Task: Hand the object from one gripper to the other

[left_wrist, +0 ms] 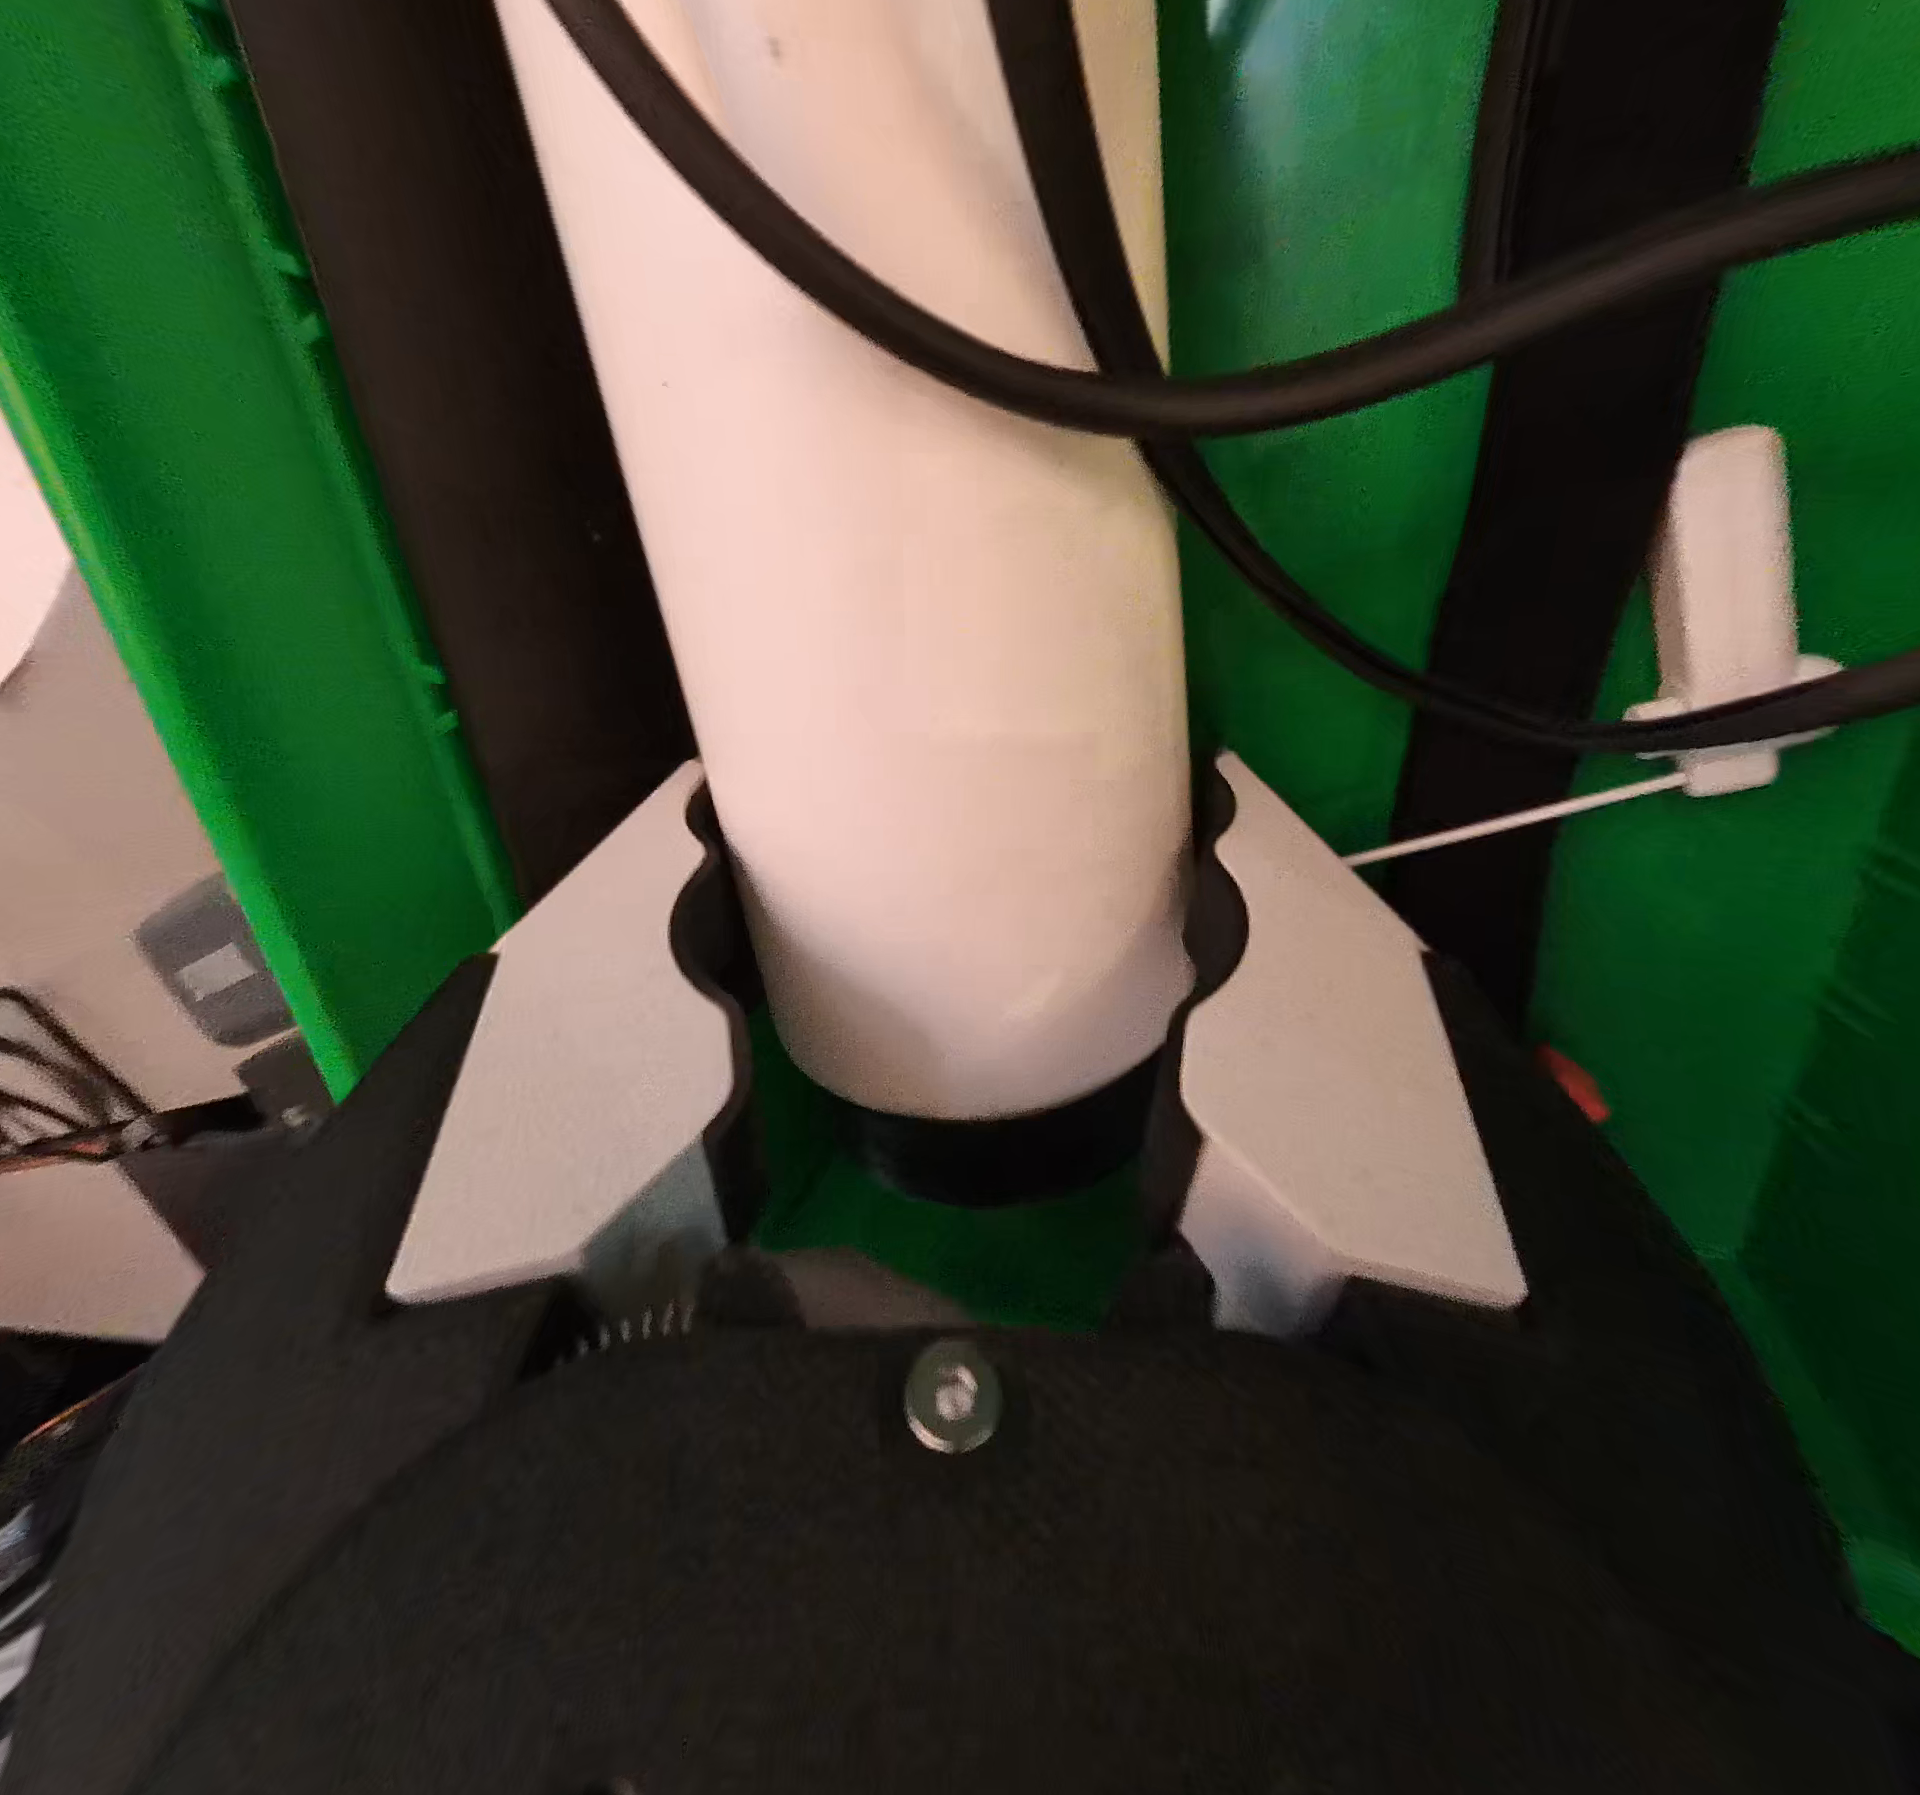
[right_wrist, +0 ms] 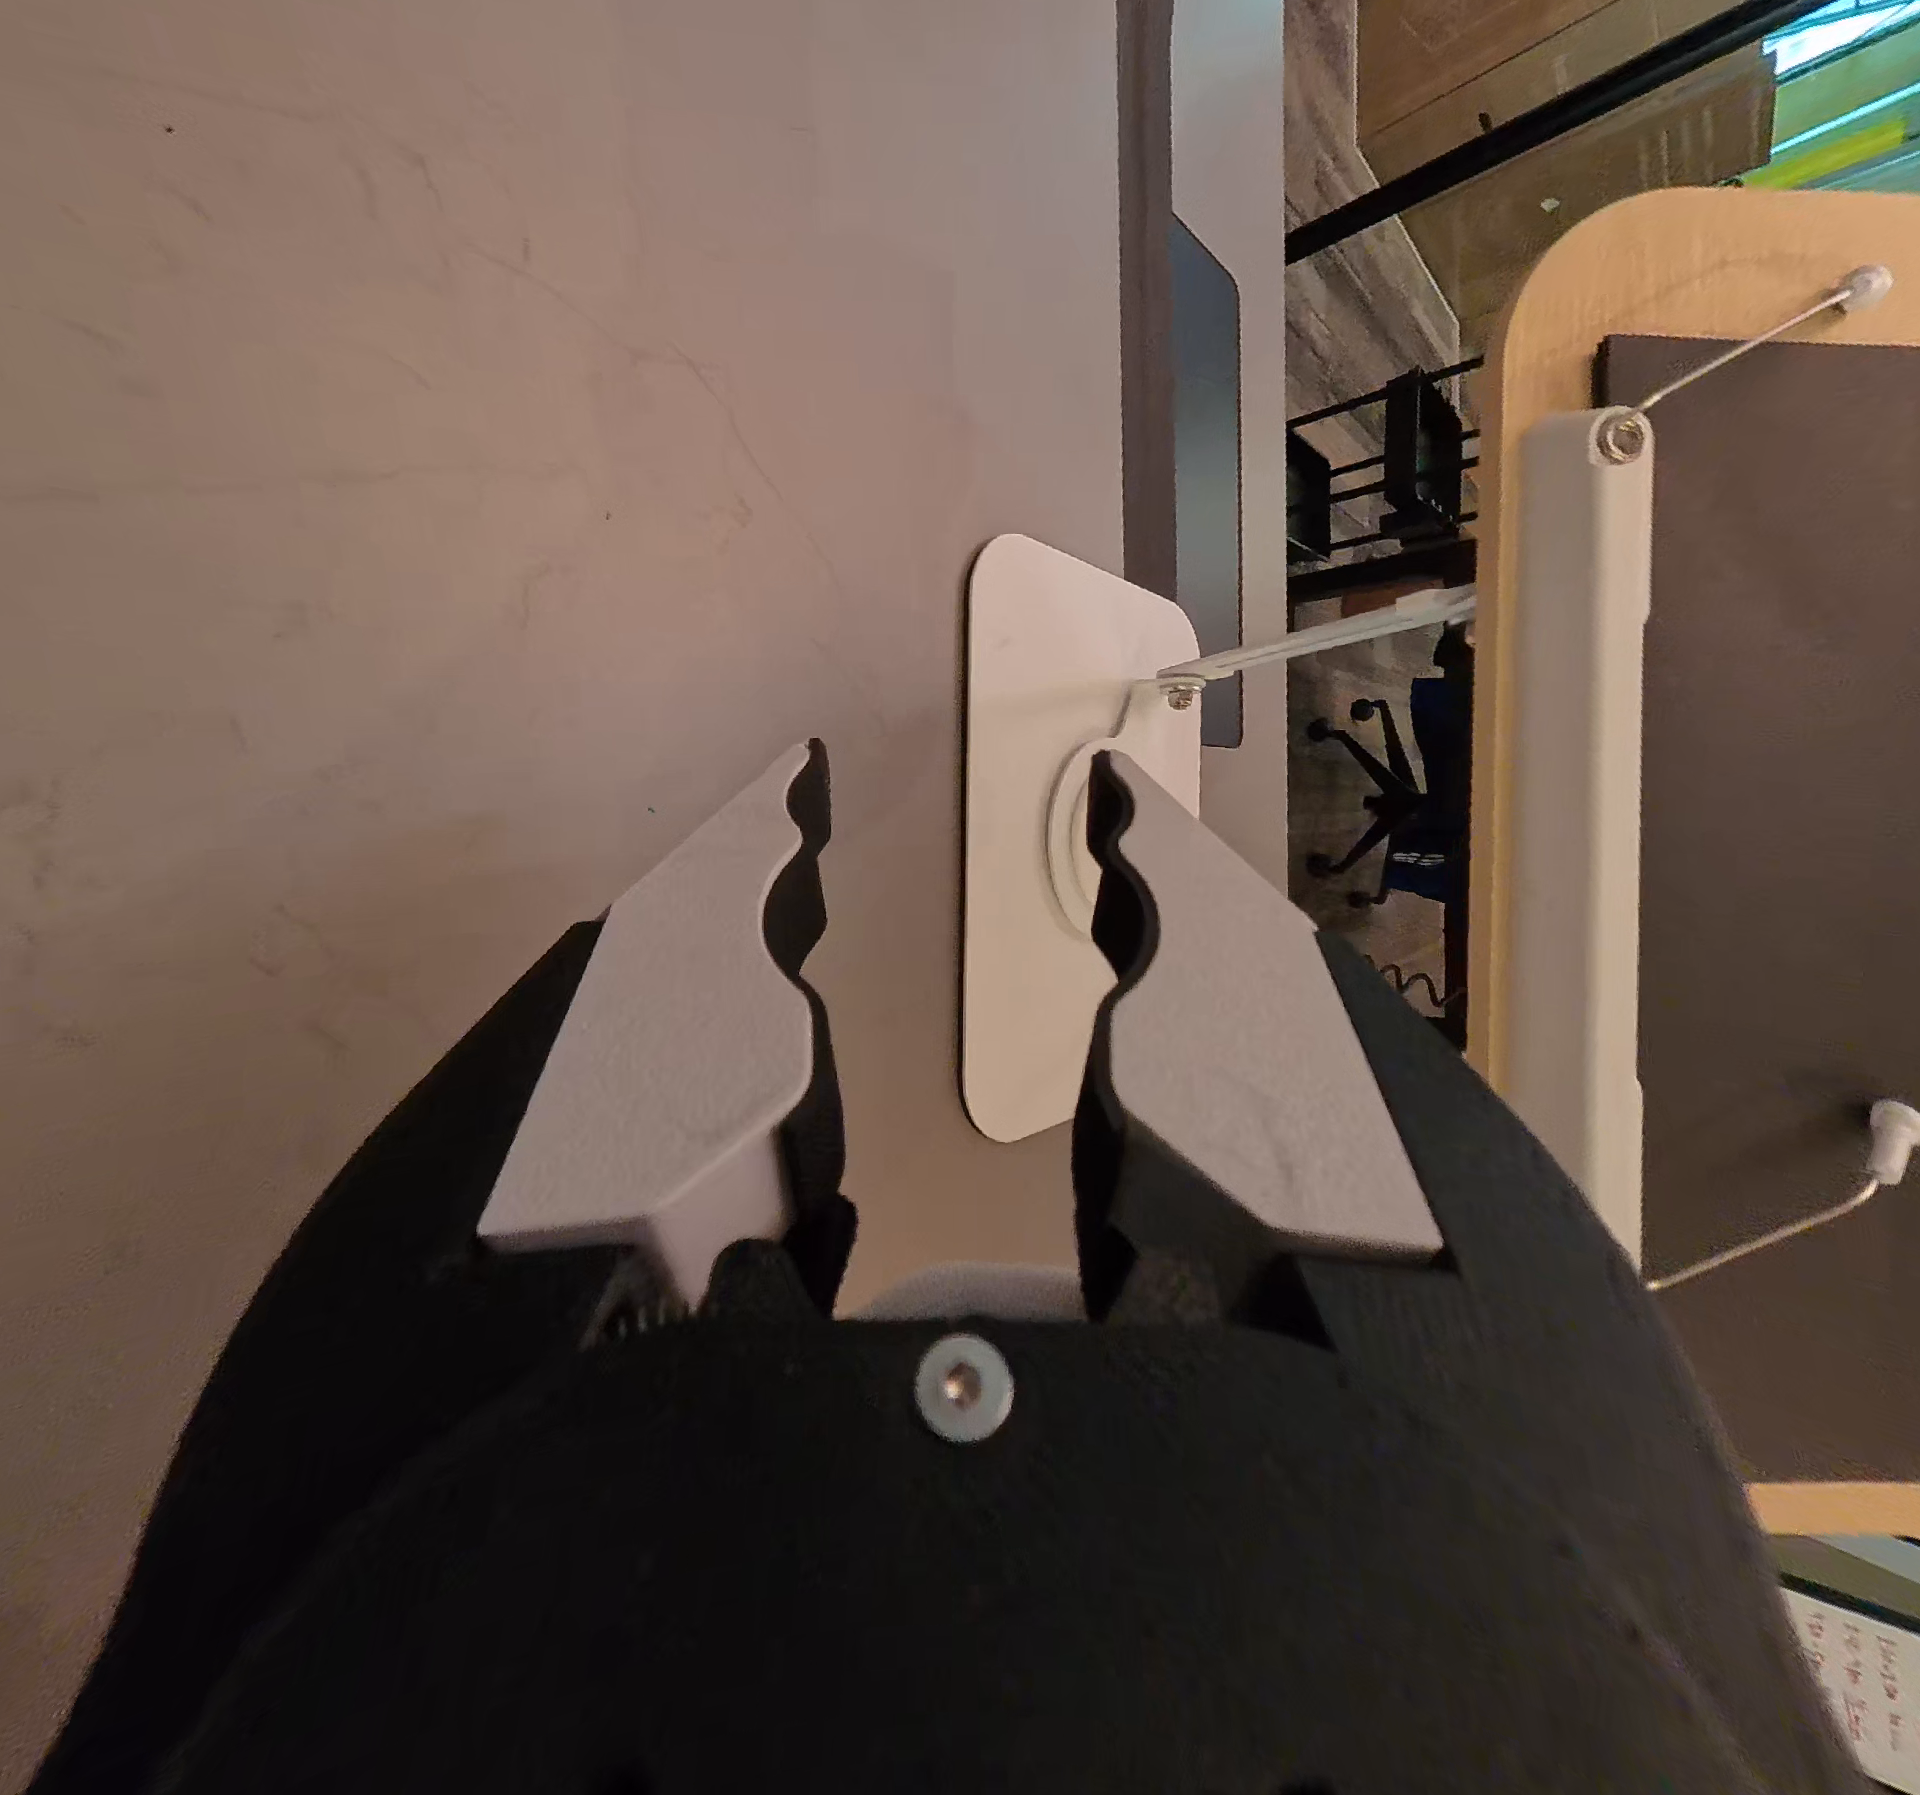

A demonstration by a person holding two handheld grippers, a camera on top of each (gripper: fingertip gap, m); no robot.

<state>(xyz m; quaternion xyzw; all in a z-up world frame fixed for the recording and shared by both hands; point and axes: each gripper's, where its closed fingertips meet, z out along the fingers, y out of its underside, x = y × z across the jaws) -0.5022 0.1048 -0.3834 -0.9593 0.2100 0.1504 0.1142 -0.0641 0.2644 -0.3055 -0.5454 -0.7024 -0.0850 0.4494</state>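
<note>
In the left wrist view, a long white tube (left_wrist: 883,498) with a black end cap (left_wrist: 997,1153) runs forward between the fingers of my left gripper (left_wrist: 961,774). The jaws are closed on its lower end, and both wavy black pads touch its sides. In the right wrist view, my right gripper (right_wrist: 958,758) is open and empty, with a clear gap between its fingers, and points at a grey wall (right_wrist: 416,395). Neither gripper shows in the other's view.
Black cables (left_wrist: 1039,363) cross in front of the tube, over a green backing (left_wrist: 1351,519) with black bars. A white clip (left_wrist: 1725,602) sits at the right. A white mounting plate (right_wrist: 1039,914) is on the wall ahead of the right gripper, and a light wood panel (right_wrist: 1662,270) stands at the right. Left tips to right tips: about 45 centimetres. Measured from the fingertips, the white clip (left_wrist: 1725,602) is 7 centimetres or so from the left gripper and 35 centimetres from the right.
</note>
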